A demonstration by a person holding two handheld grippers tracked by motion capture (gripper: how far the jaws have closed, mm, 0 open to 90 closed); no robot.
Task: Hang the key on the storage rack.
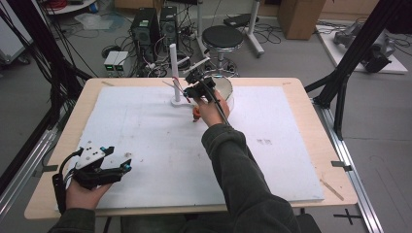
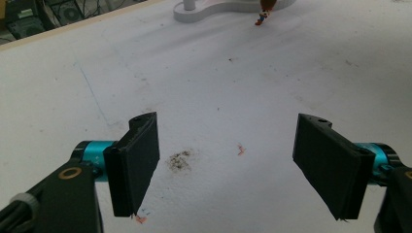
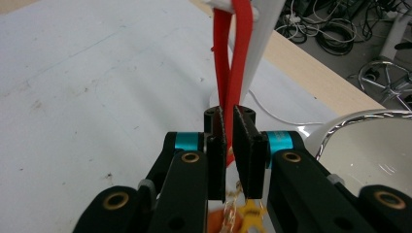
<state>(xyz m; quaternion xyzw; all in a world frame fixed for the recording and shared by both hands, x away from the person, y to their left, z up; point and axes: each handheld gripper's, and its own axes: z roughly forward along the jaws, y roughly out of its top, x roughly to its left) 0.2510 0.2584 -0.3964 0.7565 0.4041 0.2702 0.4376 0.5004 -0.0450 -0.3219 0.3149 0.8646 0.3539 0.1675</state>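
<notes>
The right gripper [image 3: 228, 145] is clamping a red strap [image 3: 237, 63] rising between its jaws beside the stand [image 1: 175, 73]; the left gripper [image 2: 228, 165] is gaping over the mat [image 2: 218, 87].

desk: light wooden rectangular desk [image 1: 311, 145] is carrying a white foam sheet [image 1: 160, 141] covering most of its top | on sheet: white plastic stand with upright post [image 1: 174, 73] and round glass-walled bowl [image 1: 226, 88] are sitting near the far edge | marks: small brown smudge [image 2: 180, 161] is showing
</notes>
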